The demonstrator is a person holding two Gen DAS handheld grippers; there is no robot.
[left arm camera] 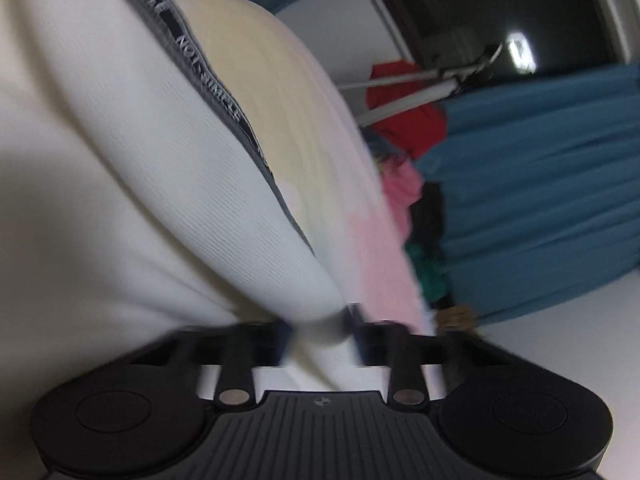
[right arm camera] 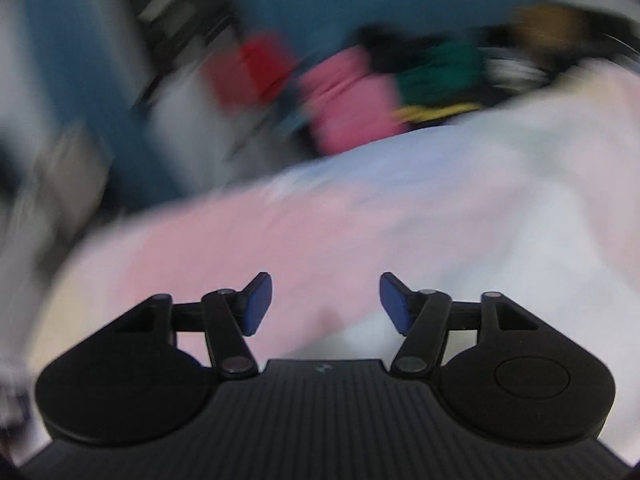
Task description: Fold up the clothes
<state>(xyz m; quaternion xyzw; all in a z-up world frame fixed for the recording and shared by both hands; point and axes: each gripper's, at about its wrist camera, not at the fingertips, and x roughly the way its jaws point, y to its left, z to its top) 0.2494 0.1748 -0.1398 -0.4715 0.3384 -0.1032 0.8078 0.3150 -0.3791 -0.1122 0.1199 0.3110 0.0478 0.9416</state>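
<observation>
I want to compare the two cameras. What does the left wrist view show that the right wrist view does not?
Only the left wrist view shows the left tool shut on the white garment, with its grey printed band, and a metal rack.

Only the right wrist view shows the right tool, open and holding nothing, above the pink and white sheet.

Both show the pile of red, pink and green clothes and the blue curtain.
</observation>
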